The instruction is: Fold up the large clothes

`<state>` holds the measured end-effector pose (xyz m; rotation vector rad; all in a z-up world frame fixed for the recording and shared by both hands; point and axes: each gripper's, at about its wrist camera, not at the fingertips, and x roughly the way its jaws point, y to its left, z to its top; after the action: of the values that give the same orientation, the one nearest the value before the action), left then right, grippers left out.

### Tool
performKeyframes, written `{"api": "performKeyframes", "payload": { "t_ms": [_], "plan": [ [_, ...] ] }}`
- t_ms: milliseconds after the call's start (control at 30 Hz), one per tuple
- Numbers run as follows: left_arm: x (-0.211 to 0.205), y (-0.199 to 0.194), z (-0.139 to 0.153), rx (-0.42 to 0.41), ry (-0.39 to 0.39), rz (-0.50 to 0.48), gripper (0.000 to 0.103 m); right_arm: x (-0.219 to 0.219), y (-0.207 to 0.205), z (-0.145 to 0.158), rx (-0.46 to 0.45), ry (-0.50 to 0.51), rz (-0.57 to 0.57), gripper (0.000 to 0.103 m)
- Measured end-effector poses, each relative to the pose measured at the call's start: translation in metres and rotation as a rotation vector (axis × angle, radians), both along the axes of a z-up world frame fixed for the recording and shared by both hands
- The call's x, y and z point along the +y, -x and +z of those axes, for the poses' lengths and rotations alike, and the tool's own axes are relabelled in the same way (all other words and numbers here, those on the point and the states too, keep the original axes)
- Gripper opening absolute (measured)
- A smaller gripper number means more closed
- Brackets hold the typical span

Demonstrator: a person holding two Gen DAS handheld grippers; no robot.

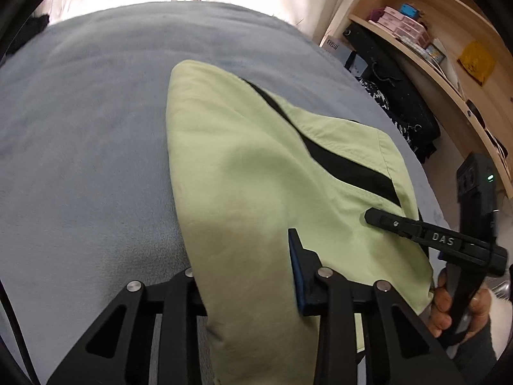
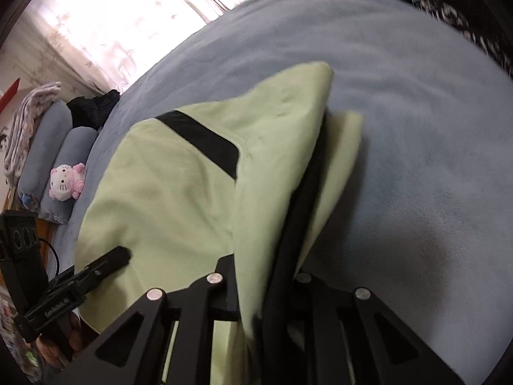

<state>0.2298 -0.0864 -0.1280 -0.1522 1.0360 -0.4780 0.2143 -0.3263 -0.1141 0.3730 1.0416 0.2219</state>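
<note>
Garment (image 1: 243, 173) pale green, black stripe, draped over bed (image 1: 83, 128).

Backlit curtains (image 2: 105, 16) blown out; fisheye edges dark; slight blur.

Green garment (image 1: 243, 166) on blue-grey bed (image 1: 83, 134)

The garment (image 1: 243, 173) I'm handling is pale lime green with a solid black stripe (image 1: 336, 157) running slantwise across it. The bed cover (image 1: 80, 122) under it is plain dusty blue-grey. My grippers are black, the left gripper (image 1: 247, 276) with a blue pad. A pink-and-white plush toy (image 2: 66, 181) lies far left by blue-grey pillows (image 2: 48, 147).
</note>
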Motion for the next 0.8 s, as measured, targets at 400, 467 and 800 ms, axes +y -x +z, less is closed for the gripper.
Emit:
{"api": "performKeyframes", "payload": {
  "t_ms": [400,467,800],
  "plan": [
    [0.072,0.048,0.063,-0.072,-0.003,0.047,0.029,0.083,0.043,0.072,-0.095,0.056,0.107,0.011],
    [0.095,0.057,0.078,-0.090,-0.002,0.073,0.029,0.108,0.047,0.085,-0.119,0.049,0.138,0.011],
    [0.225,0.076,0.147,-0.185,-0.020,0.193,0.029,0.224,0.041,0.152,-0.252,-0.009,0.297,0.011]
  ]
}}
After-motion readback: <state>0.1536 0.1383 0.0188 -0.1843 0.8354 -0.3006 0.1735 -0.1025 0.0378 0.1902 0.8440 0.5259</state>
